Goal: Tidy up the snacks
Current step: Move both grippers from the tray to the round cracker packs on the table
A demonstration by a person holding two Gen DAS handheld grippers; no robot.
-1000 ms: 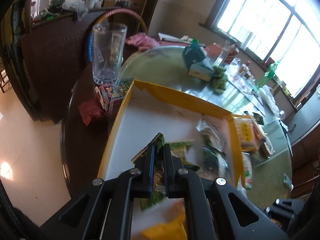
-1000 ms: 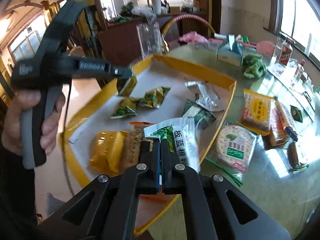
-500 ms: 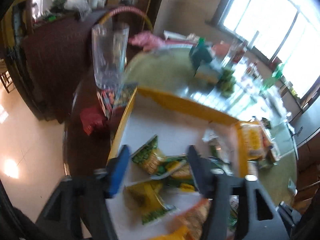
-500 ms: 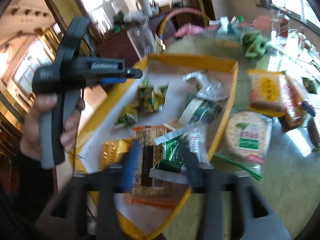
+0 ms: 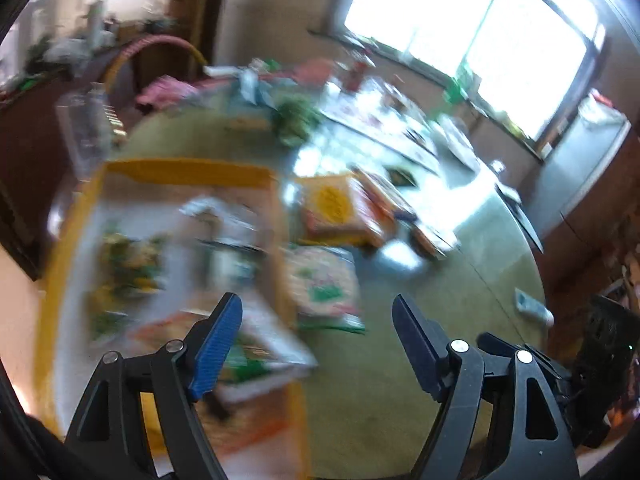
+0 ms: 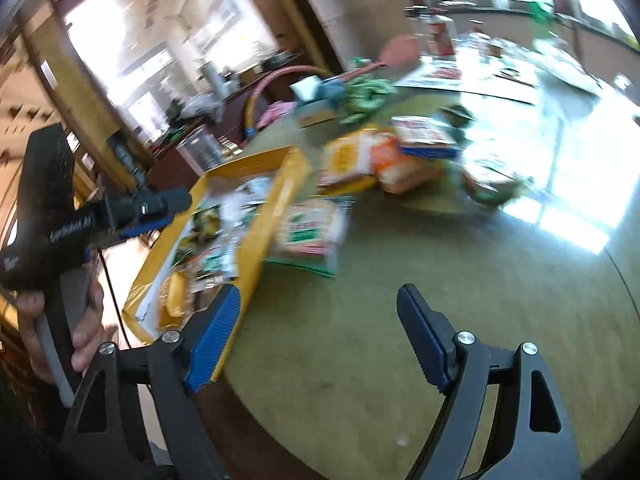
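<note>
My left gripper (image 5: 318, 322) and right gripper (image 6: 319, 322) both have their jaws wide, having just been opening, with nothing between them. The shallow yellow-rimmed cardboard tray (image 6: 256, 236) sits at the left edge of the round green-topped desk (image 6: 400, 320) and holds blurred snack packets (image 5: 128, 264). A round cracker pack with a green label (image 6: 308, 236) lies on the desk just beside the tray, with a yellow-and-orange biscuit pack (image 6: 348, 158) beyond it. Label writing is too blurred to read.

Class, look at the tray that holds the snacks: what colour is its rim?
Yellow. The tray rim shows best in the right wrist view.
</note>
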